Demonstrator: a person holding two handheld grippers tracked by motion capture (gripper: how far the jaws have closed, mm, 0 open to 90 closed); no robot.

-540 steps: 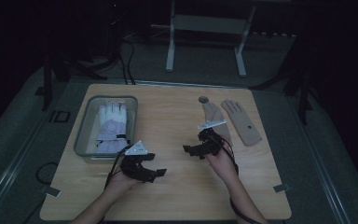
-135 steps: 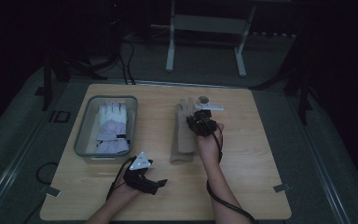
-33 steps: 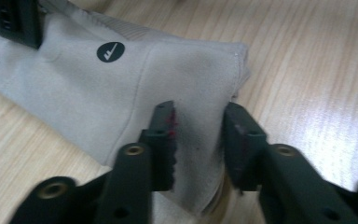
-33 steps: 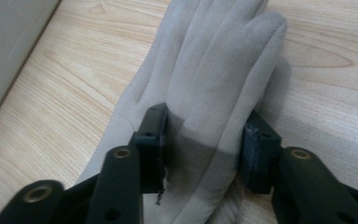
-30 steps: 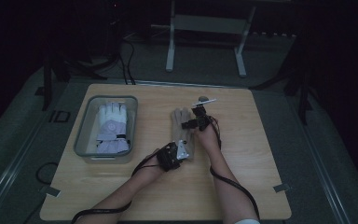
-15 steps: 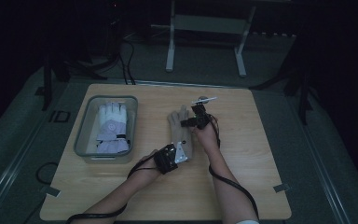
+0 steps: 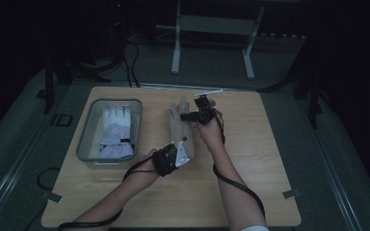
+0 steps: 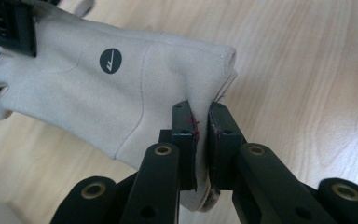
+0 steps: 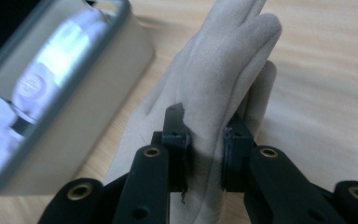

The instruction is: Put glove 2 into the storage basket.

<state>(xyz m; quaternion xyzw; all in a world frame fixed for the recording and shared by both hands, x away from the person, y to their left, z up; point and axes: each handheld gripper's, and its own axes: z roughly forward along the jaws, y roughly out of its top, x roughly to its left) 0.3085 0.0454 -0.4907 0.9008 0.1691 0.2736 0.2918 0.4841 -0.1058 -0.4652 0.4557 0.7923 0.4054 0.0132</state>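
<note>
Beside the bin, a beige glove, left gripper clamped on its cuff, right gripper apparently pinching its fingers.

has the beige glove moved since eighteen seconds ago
Yes. The beige glove has shifted left from the table's right side to its middle, near the grey bin, clamped by the left gripper and right gripper.

We spot 1 sign: a small dark round badge with a pale slanted mark inside, printed on the back of the beige glove. We can't read it as letters. A round emblem on the pale glove is too blurred.
</note>
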